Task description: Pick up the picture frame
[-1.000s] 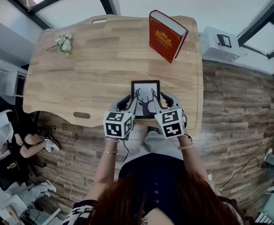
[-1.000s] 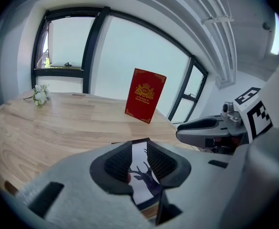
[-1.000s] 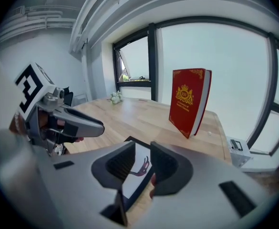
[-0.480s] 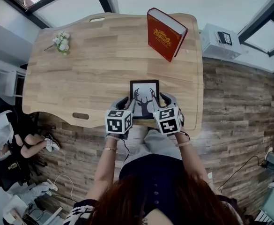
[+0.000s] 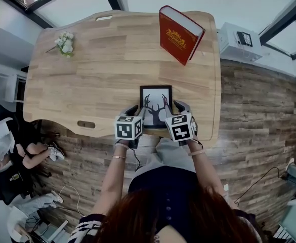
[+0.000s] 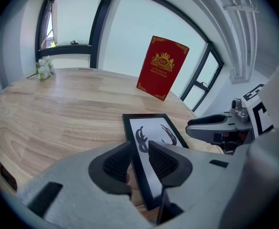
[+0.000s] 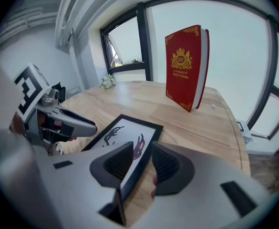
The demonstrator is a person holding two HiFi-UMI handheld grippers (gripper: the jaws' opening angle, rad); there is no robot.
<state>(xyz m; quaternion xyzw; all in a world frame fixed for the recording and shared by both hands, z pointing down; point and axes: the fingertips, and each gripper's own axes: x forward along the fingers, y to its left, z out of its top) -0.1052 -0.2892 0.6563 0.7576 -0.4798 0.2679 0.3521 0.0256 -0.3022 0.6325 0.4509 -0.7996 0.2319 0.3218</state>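
Setting my grip on the picture frame (image 5: 156,105).
Left gripper (image 6: 139,159) and right gripper (image 7: 141,161) straddle its side edges, jaws apart, the right's just opened wider; next I clamp, then lift.

**Surroundings: table, book, flowers, floor**

A light wooden table (image 5: 87,80) with rounded corners carries two items. A red hardcover book (image 5: 179,34) with gold cover print stands upright at the far right. A small bunch of white flowers (image 5: 64,43) lies at the far left corner. A white box-shaped unit (image 5: 239,42) sits to the right of the table, apart from it. The plank floor (image 5: 254,115) holds a thin cable (image 5: 259,184) at near right. A seated person (image 5: 8,156) is at near left.
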